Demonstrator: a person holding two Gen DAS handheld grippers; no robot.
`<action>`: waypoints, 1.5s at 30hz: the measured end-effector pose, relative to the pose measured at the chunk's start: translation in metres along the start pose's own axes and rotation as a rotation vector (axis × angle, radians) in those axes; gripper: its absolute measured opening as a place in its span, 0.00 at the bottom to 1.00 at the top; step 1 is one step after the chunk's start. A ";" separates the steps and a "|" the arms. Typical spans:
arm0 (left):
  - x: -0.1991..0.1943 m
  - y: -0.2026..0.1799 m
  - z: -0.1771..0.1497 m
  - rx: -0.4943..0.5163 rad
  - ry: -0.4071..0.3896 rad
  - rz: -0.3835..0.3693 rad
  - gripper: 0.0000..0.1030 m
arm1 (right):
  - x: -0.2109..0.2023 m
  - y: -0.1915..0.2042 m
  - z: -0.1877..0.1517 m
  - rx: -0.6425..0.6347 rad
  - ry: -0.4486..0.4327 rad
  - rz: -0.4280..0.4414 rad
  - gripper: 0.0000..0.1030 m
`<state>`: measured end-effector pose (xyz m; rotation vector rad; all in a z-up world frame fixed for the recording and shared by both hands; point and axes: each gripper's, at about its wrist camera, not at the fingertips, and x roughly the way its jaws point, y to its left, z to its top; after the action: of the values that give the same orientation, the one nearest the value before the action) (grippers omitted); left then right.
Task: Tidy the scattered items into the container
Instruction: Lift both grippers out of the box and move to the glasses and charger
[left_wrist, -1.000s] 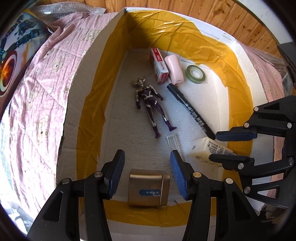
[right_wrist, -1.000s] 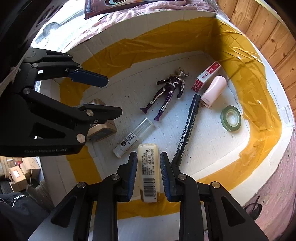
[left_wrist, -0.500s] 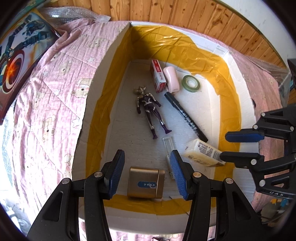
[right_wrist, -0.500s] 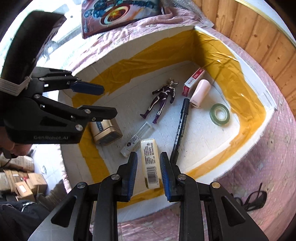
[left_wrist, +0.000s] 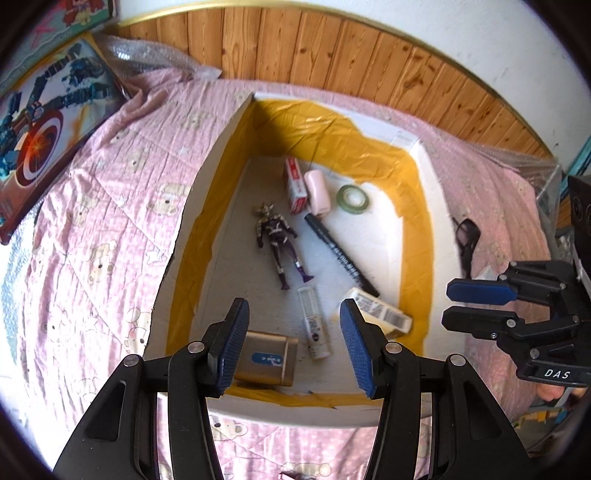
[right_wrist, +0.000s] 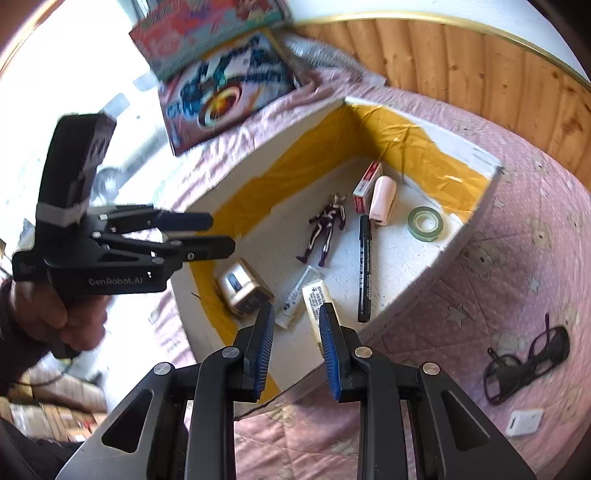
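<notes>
A white box (left_wrist: 419, 206) lined with yellow tape sits on a pink quilt. On its floor lie a gold case (left_wrist: 266, 358), a clear tube (left_wrist: 314, 325), a cream bar with a barcode (left_wrist: 380, 314), a black marker (left_wrist: 340, 254), a purple figure (left_wrist: 279, 240), a red carton (left_wrist: 295, 184), a pink stapler (left_wrist: 317, 192) and a green tape roll (left_wrist: 354, 195). My left gripper (left_wrist: 291, 306) hovers open above the box's near end, holding nothing. My right gripper (right_wrist: 296, 308) hangs over the near rim, jaws apart and empty, with the cream bar (right_wrist: 317, 299) below it.
Dark glasses (right_wrist: 524, 365) and a small white item (right_wrist: 524, 422) lie on the quilt (right_wrist: 535, 206) right of the box. Picture boards (left_wrist: 40, 136) lean at the far left. A wooden wall panel (left_wrist: 369, 62) runs behind. A hand (right_wrist: 55, 314) holds the left gripper (right_wrist: 221, 232).
Both grippers have risen and drawn back from the box floor. The cream bar, earlier between the right fingers, now lies in the box. The right gripper rolled and the glasses came into view.
</notes>
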<state>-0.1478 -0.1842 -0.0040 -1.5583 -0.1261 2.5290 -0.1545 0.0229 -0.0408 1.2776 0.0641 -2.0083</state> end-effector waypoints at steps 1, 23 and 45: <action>-0.002 -0.002 -0.001 0.004 -0.008 -0.006 0.52 | -0.004 -0.001 -0.003 0.015 -0.017 0.005 0.26; -0.033 -0.095 -0.024 0.142 -0.153 -0.098 0.52 | -0.052 -0.064 -0.088 0.327 -0.207 0.068 0.26; 0.036 -0.228 0.002 0.247 -0.065 -0.236 0.52 | -0.079 -0.176 -0.169 0.651 -0.284 -0.068 0.28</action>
<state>-0.1433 0.0466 0.0016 -1.2879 -0.0039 2.3117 -0.1144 0.2635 -0.1213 1.3535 -0.7439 -2.3449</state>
